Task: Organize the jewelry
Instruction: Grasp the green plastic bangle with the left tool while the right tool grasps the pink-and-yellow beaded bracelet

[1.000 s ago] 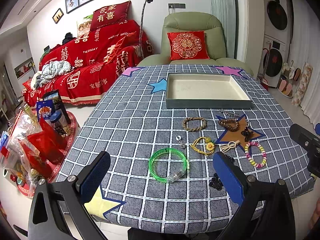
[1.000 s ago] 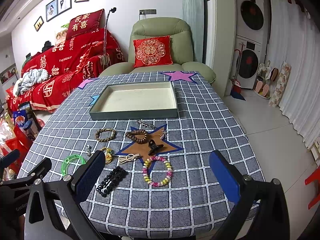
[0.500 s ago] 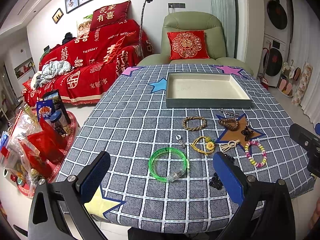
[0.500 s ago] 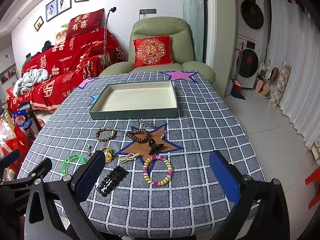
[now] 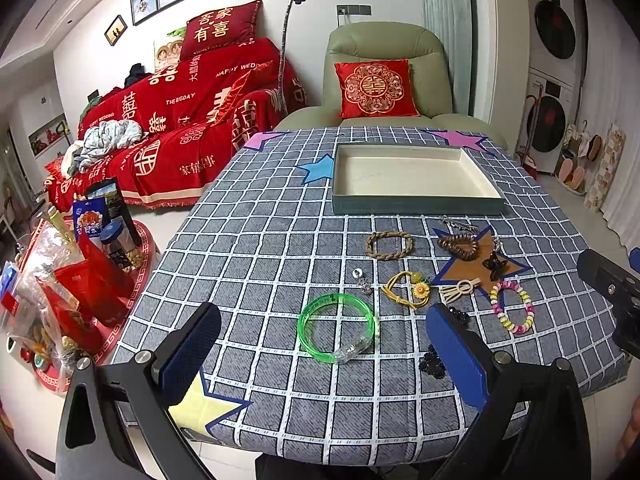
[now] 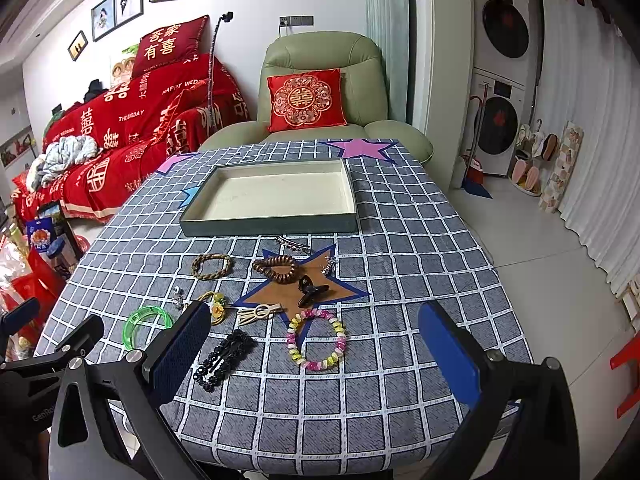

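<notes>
Jewelry lies scattered on the checked tablecloth in front of an empty grey tray (image 5: 416, 203) (image 6: 268, 226). A green bangle (image 5: 337, 331) (image 6: 147, 326) sits nearest my left gripper (image 5: 320, 352), which is open above the table's front edge. A pastel bead bracelet (image 6: 316, 338) (image 5: 513, 306) and a black beaded clip (image 6: 224, 358) lie just ahead of my right gripper (image 6: 316, 356), also open and empty. Further back are a braided rope bracelet (image 5: 389, 244) (image 6: 211, 266), a brown wooden bead bracelet (image 6: 280, 269) (image 5: 459, 245), a dark claw clip (image 6: 311, 290), a yellow flower band (image 5: 412, 288) and a cream hair clip (image 6: 260, 313).
A green armchair (image 5: 384, 80) with a red cushion stands behind the table. A red-covered sofa (image 5: 180, 128) and bags on the floor (image 5: 60, 280) are to the left. Washing machines (image 6: 500, 92) stand at the right, past open floor.
</notes>
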`<state>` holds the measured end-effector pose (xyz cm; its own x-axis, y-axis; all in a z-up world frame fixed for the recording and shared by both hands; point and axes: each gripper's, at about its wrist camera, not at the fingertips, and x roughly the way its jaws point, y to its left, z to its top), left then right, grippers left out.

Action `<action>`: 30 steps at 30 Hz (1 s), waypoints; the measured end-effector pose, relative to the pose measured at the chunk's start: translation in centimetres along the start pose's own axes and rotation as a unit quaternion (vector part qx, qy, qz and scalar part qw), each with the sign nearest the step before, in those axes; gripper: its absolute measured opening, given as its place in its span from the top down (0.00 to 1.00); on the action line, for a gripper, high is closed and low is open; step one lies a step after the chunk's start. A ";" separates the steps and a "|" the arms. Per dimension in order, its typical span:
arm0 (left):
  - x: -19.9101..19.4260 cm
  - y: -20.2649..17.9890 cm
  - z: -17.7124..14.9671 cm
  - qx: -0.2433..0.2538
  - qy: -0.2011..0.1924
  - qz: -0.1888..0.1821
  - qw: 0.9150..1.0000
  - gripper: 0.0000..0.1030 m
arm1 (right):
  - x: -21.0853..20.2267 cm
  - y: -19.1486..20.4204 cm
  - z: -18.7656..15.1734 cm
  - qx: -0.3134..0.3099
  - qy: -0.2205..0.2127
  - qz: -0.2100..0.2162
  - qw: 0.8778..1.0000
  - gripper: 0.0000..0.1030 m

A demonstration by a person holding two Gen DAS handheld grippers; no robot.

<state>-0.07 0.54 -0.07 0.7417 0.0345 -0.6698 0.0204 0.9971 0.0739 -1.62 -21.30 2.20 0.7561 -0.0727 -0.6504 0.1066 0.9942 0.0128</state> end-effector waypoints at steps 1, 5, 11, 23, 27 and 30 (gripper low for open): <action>0.0 0.0 0.0 0.000 0.000 0.000 1.000 0.00 | 0.0 0.0 0.1 0.000 0.000 0.000 1.000 0.00; 0.1 0.0 -0.1 0.000 0.000 0.000 1.000 0.00 | 0.2 0.1 -0.2 0.000 0.002 0.000 1.000 0.00; 1.3 0.9 -0.4 -0.005 0.016 -0.007 1.000 0.00 | 1.0 -0.2 -0.5 0.001 0.016 -0.002 1.000 0.00; 8.5 4.4 -1.9 -0.019 0.089 -0.025 0.996 0.00 | 6.3 -3.6 -2.6 0.023 0.110 -0.019 0.993 0.00; 10.5 4.2 -1.7 -0.015 0.106 -0.046 0.993 0.00 | 8.7 -4.4 -3.2 0.034 0.145 -0.010 0.989 0.00; 11.7 4.0 -1.3 -0.014 0.110 -0.053 0.992 0.00 | 10.4 -4.5 -3.2 0.036 0.162 -0.011 0.986 0.00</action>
<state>7.80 5.04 -8.61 0.5714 -0.0593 -0.8185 0.0691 0.9973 -0.0240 3.65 -26.30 -7.07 0.5090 -0.0543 -0.8591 0.1752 0.9837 0.0416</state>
